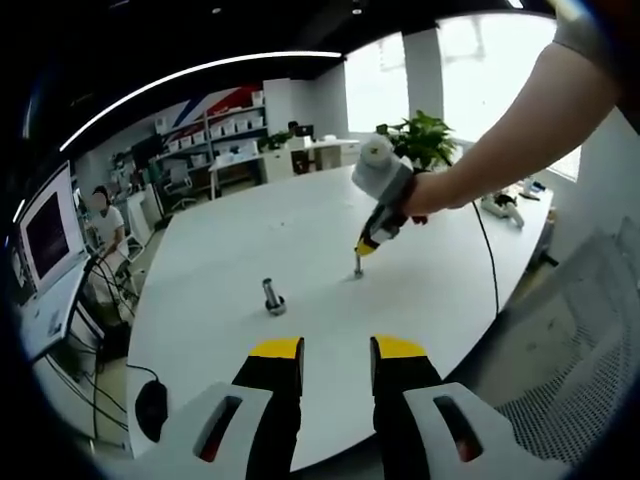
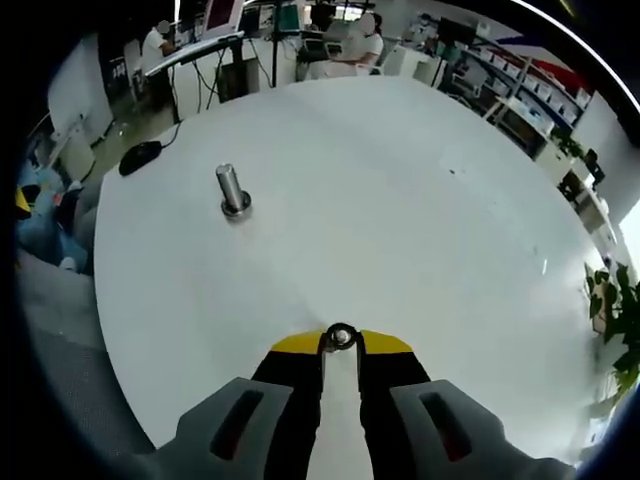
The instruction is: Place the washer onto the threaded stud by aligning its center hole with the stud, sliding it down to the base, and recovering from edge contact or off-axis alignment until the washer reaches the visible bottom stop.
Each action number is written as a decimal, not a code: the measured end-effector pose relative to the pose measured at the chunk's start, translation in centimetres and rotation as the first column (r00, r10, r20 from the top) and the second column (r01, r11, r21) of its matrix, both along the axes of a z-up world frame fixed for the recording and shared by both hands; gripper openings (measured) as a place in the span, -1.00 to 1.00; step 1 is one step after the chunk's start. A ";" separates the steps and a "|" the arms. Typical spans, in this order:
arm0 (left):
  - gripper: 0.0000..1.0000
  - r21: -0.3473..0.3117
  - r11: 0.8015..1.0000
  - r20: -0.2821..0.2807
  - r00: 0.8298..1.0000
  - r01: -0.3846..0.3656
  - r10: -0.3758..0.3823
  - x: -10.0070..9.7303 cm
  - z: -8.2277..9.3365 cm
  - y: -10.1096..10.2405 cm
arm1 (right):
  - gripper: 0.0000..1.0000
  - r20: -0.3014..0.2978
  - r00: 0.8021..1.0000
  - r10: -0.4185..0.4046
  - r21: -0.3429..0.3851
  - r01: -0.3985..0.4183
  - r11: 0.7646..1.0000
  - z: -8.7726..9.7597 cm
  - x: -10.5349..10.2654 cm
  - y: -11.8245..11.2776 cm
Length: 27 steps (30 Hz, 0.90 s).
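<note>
Jaws of the right gripper [image 2: 341,345] stand almost together in the right gripper view, with only a narrow slit between the yellow tips, and they pinch a small round washer [image 2: 341,337] at the very ends. The washer shows as a dark ring with a pale centre, and it sits at the tips above the white tabletop [image 2: 400,200]. In the left gripper view this same gripper comes in from the right, held by a person's hand [image 1: 425,195], and its yellow tips point down to a small upright metal piece on the tabletop; whether the tips touch that piece cannot be told, because it is too small there.

The jaws of the left gripper [image 1: 337,350] stand apart with a clear gap between the yellow tips, and nothing is between them. They hang over the near edge of the tabletop.

The threaded stud [image 2: 232,190] stands upright on a round base. In the right gripper view it is well apart from the washer, up and to the left of the jaws. In the left gripper view it stands near the middle of the tabletop, between the left jaws and the right gripper, and nothing touches it.

A black computer mouse [image 2: 140,157] lies near the tabletop's edge. A green plant [image 1: 425,140] stands beyond the far side of the tabletop. People sit at desks with monitors [image 1: 48,232] in the background.
</note>
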<state>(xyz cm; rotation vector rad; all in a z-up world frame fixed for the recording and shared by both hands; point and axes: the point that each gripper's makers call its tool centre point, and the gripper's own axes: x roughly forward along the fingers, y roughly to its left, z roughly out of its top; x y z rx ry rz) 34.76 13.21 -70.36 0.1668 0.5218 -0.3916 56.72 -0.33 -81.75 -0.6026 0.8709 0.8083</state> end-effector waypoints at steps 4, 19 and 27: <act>-0.51 -0.002 1.000 -0.001 1.000 0.001 -0.001 0.0 0.0 0.0 | -0.71 0.009 1.000 0.017 -0.006 -0.017 1.000 0.1 -0.1 0.0; -0.51 0.000 1.000 -0.001 1.000 0.008 -0.008 -0.1 0.0 -0.1 | -0.71 0.014 1.000 0.016 0.010 -0.017 1.000 0.2 -0.2 0.2; -0.51 0.001 1.000 -0.003 1.000 0.012 -0.012 -0.1 -0.1 -0.2 | -0.71 0.011 1.000 -0.007 0.015 0.006 1.000 0.3 -0.1 -0.6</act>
